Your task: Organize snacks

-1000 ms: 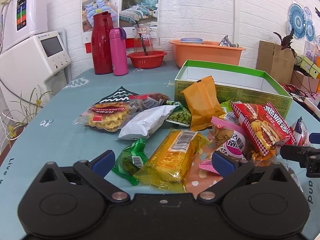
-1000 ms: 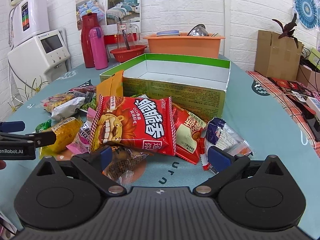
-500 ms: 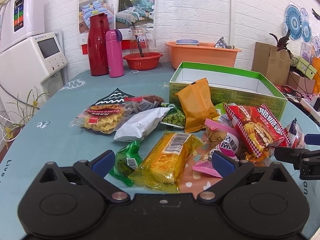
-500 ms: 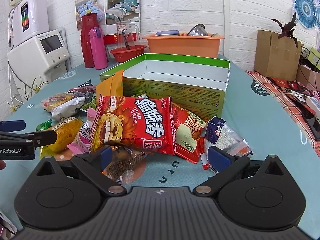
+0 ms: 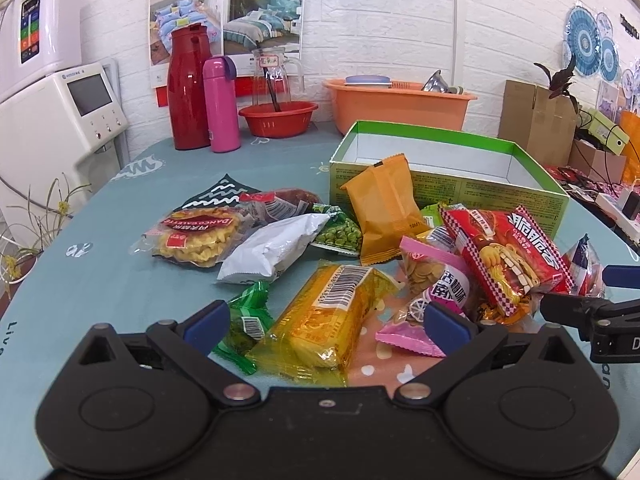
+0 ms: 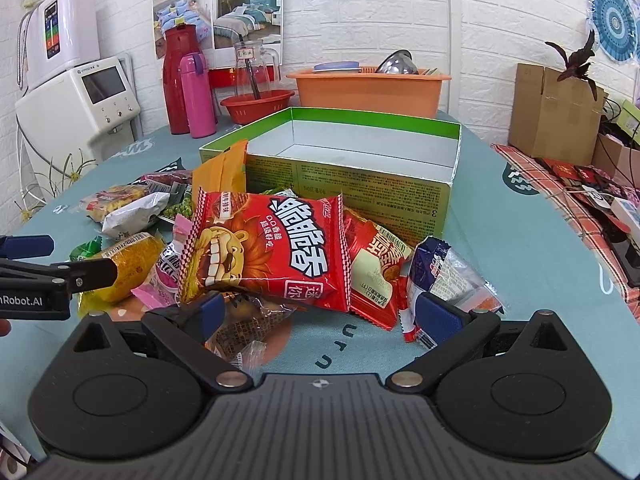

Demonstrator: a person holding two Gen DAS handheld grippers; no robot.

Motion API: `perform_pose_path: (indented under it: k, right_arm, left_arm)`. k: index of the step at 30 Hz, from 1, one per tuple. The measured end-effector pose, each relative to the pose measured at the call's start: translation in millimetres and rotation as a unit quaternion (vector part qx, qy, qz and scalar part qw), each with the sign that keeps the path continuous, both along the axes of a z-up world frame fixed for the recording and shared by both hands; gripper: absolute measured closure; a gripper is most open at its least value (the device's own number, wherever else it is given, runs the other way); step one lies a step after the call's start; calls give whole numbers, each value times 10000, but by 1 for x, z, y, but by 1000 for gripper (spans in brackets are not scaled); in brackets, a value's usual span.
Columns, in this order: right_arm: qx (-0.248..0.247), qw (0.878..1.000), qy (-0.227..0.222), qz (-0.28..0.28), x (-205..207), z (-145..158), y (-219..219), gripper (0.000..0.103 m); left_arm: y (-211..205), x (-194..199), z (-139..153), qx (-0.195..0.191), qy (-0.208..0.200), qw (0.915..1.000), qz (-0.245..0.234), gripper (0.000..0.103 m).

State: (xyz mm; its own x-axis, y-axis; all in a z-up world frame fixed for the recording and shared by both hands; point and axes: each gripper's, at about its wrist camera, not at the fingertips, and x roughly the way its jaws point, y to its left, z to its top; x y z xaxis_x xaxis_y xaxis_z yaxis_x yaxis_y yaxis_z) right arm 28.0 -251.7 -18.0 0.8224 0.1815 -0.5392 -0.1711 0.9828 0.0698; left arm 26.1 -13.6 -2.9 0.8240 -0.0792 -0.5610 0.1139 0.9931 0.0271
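Left tool (image 5: 326, 322) nearer yellow pack (image 5: 332, 320) | both gape, empty

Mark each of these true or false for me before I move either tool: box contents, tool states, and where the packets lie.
1. The green box has snacks inside. False: its visible interior is bare.
2. Both the left tool and the right tool are open. True.
3. The orange packet leans against the box's outer wall. True.
4. The red lion packet lies flat on the tablecloth alone. False: it rests on top of other packets.
5. The pink bottle stands beside the red thermos. True.
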Motion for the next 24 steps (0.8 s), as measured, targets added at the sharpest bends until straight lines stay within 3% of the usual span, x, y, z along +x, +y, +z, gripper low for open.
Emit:
perform_pose_path:
  k: [4, 10, 14, 18, 24]
  right_arm:
    - [-35, 9999, -77, 110, 1, 0, -1, 0]
    - [7, 9964, -748, 405, -11, 3, -13, 0]
    - [261, 9967, -537, 544, -4, 1, -22, 0]
    - [798, 9914, -326, 989, 6, -3, -27, 0]
    - [938, 9893, -149, 1104, 27, -8, -27, 0]
  left_arm:
    - [0, 2, 1, -110, 50, 9999, -124, 0]
    - [-15, 11, 18, -621, -65, 9939, -904, 0]
    - [-33, 35, 20, -1080, 280, 9831, -1452, 0]
    - [-50, 52, 15, -1053, 474, 9803, -1603, 0]
    - [-55, 70, 10, -1072, 609, 9797, -1579, 0]
